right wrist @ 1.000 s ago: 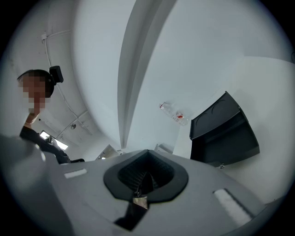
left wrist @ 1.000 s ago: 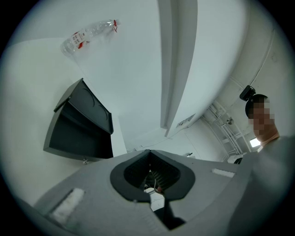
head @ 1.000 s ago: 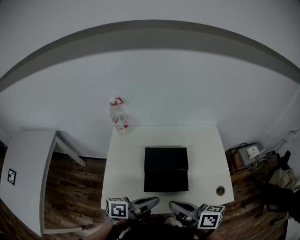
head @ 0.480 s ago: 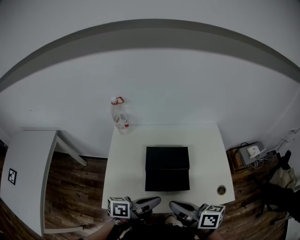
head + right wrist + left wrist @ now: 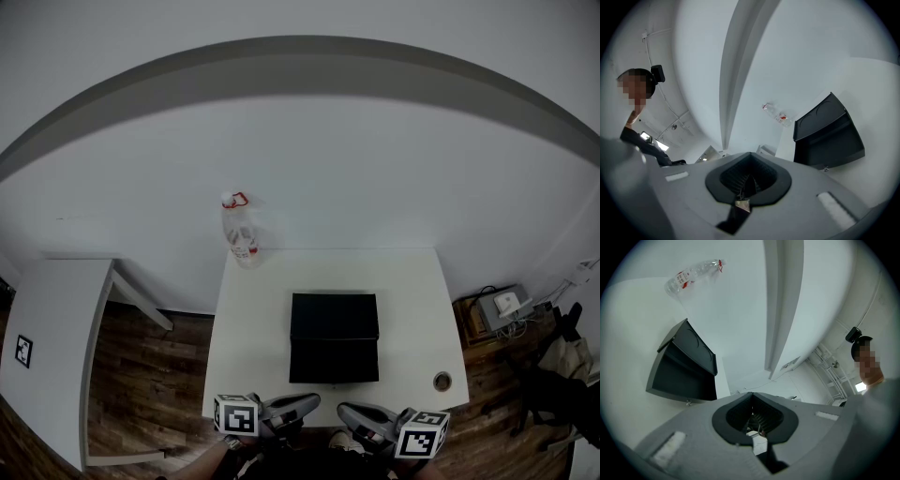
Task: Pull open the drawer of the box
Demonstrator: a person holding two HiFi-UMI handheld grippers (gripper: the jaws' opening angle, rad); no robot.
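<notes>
A black box [image 5: 334,336] stands in the middle of the white table [image 5: 253,347], its drawer front with a small metal knob [image 5: 334,384] facing me. The box also shows in the left gripper view [image 5: 684,369] and the right gripper view [image 5: 827,133]. My left gripper [image 5: 307,404] and right gripper [image 5: 347,410] hover side by side at the table's near edge, both shut and holding nothing, a short way in front of the drawer.
A clear plastic bottle [image 5: 238,232] with a red cap ring stands at the table's far left corner. A small round object [image 5: 442,381] lies near the right front corner. A second white table [image 5: 47,356] is at the left; a box with cables [image 5: 502,307] sits on the floor at right.
</notes>
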